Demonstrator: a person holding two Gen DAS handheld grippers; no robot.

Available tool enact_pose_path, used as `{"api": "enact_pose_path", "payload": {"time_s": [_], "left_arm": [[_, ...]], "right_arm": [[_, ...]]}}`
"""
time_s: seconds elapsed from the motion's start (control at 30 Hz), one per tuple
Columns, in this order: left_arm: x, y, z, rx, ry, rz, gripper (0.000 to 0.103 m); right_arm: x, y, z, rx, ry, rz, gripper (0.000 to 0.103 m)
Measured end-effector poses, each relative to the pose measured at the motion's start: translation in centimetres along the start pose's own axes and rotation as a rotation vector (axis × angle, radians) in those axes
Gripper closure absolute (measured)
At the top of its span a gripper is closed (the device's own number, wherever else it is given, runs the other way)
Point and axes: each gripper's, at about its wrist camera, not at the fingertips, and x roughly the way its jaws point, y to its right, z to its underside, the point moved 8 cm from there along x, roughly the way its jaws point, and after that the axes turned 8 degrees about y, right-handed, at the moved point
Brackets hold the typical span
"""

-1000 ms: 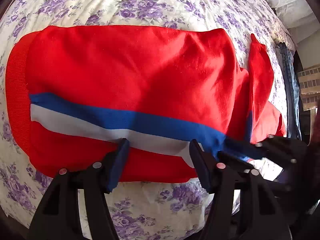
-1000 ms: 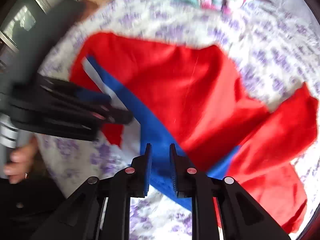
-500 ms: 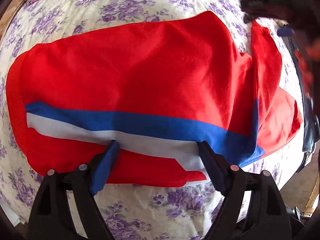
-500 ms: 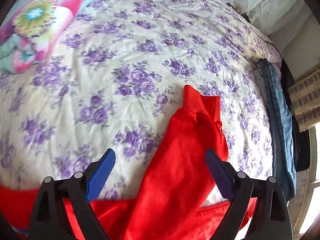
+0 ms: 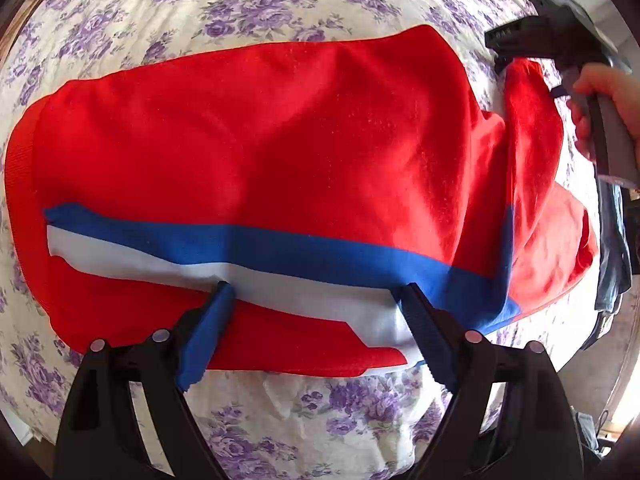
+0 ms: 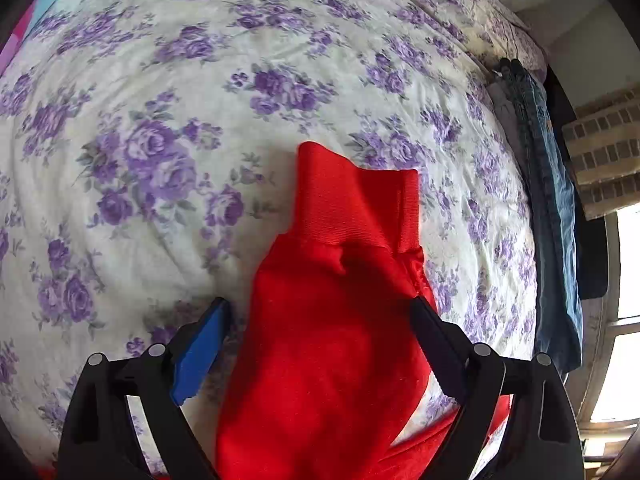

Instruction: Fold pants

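Left wrist view: red pants (image 5: 260,140) lie spread on the bed (image 5: 280,4), which has a cream sheet with purple flowers. A blue-and-white side stripe (image 5: 260,252) runs from 9 o'clock toward 4 o'clock. Ribbed waistband (image 5: 20,184) at 9 o'clock. Fabric bunches into folds at 3 o'clock.

Left gripper (image 5: 316,292): fingers spread wide apart, nothing between them; tips sit over the white band of the stripe at 6 o'clock. Contact with the cloth cannot be judged.

Right gripper (image 5: 516,46) visible in the left view at 2 o'clock, held by a hand (image 5: 608,108), above the narrow leg end.

Right wrist view: right gripper (image 6: 320,308) fingers spread apart, straddling one pant leg (image 6: 328,340) without pinching it. The right finger (image 6: 436,344) lies close to or against the leg's edge; the left blue pad (image 6: 200,356) is beside it, over bare sheet. Ribbed cuff (image 6: 356,200) points toward 12 o'clock.

Folded jeans (image 6: 552,200) lie along the bed edge at 3 o'clock. A colourful pillow (image 6: 24,24) shows at 10 o'clock.
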Motion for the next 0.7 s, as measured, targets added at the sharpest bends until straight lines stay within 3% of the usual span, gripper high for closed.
{"api": "enact_pose_path", "payload": {"time_s": [0.03, 0.07, 0.1, 0.17, 0.3, 0.43, 0.57, 0.63, 0.7], "left_arm": [[-0.3, -0.9, 0.4, -0.003, -0.001, 0.003, 0.020], [-0.2, -1.0, 0.3, -0.006, -0.003, 0.005, 0.020], [-0.4, -1.3, 0.2, -0.007, -0.005, 0.006, 0.019], [-0.4, -1.6, 0.2, -0.003, -0.007, 0.004, 0.018], [-0.7, -1.5, 0.0, -0.002, -0.002, 0.013, 0.018], [-0.4, -1.9, 0.3, -0.011, -0.005, 0.025, 0.018], [-0.6, -2.3, 0.4, -0.009, -0.003, 0.038, 0.018], [-0.7, -2.6, 0.4, -0.002, -0.004, 0.038, 0.018], [-0.8, -2.6, 0.4, 0.007, -0.005, 0.030, 0.018]], "right_arm": [[0.3, 0.0, 0.0, 0.013, 0.002, -0.049, 0.023], [0.2, -0.1, 0.0, 0.023, 0.006, -0.096, 0.038], [0.0, -0.3, -0.1, 0.025, 0.005, -0.134, 0.063], [-1.0, 0.1, -0.2, 0.048, 0.026, -0.171, 0.096], [-3.4, 2.7, 0.2, 0.128, 0.101, -0.311, 0.096], [-6.9, 9.0, 3.1, 0.230, 0.192, -0.511, 0.096], [-8.5, 18.0, 10.6, 0.358, 0.232, -0.683, 0.096], [-6.8, 21.6, 15.0, 0.421, 0.229, -0.693, 0.096], [-3.4, 22.7, 18.9, 0.448, 0.199, -0.700, 0.092]]}}
